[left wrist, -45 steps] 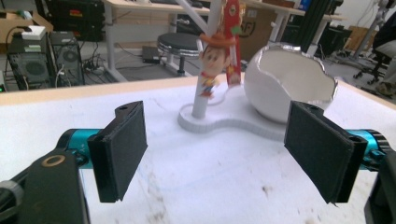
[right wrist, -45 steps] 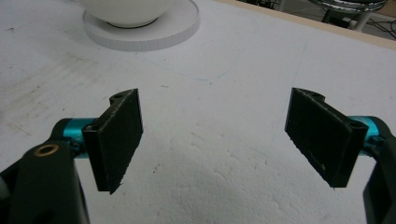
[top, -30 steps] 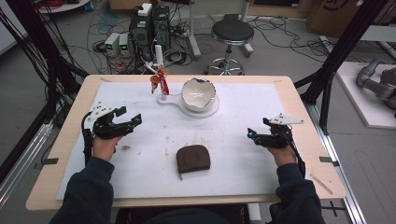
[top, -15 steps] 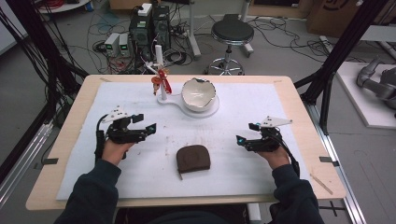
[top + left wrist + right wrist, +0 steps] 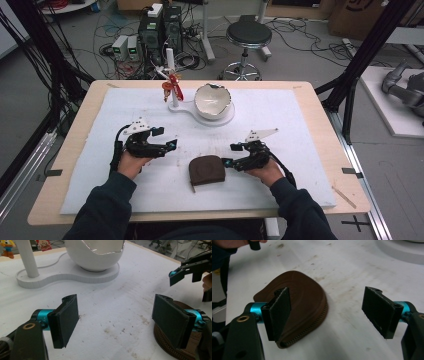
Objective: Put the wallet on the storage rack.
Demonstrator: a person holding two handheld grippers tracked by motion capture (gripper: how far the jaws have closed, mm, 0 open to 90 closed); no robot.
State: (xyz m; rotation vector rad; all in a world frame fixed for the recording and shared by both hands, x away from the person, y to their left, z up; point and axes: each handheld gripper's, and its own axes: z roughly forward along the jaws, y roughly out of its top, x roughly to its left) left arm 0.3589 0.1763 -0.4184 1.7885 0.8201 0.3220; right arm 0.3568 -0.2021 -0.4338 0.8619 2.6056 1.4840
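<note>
Lying flat on the white table cover, the brown pouch sits near the front edge between both hands. The right gripper hovers just beside the pouch's right side, its jaws wide but just having been closing a little, with nothing pressed between them. The left gripper is released too, jaws spread, left of the pouch. Behind stands a white bowl on its white stand
</note>
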